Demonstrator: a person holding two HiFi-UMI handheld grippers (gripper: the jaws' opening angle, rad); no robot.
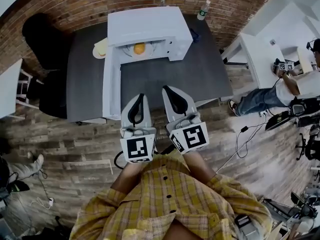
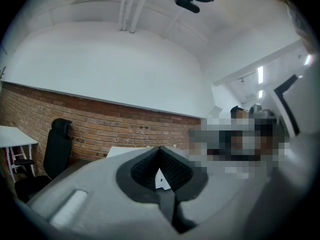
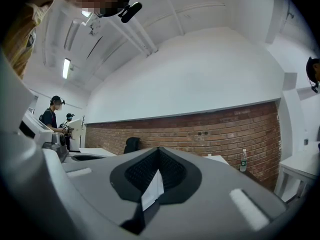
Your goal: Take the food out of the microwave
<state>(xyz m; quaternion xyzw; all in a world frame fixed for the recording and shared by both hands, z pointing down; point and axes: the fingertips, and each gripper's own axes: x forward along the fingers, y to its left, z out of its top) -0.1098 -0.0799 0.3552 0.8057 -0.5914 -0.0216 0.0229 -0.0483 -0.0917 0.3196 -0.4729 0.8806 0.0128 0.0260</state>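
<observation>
In the head view a white microwave [image 1: 150, 26] stands on a dark table [image 1: 200, 74], its door [image 1: 111, 84] swung open to the left. Inside, an orange piece of food [image 1: 139, 48] lies on a plate [image 1: 129, 52]. Both grippers hover side by side over the table's near edge, pointing level at the microwave and well short of it. My left gripper [image 1: 141, 96] [image 2: 160, 149] is shut with nothing in it. My right gripper [image 1: 165, 88] [image 3: 159, 150] is shut and empty too. Through each gripper's jaws only a sliver of the white microwave [image 2: 161, 180] shows.
A pale yellow dish [image 1: 101, 48] lies left of the microwave. Two bottles [image 1: 202, 10] stand behind it by the brick wall. A black chair [image 1: 42, 39] is at the table's left, white desks [image 1: 260, 54] and another person [image 1: 295, 84] at the right.
</observation>
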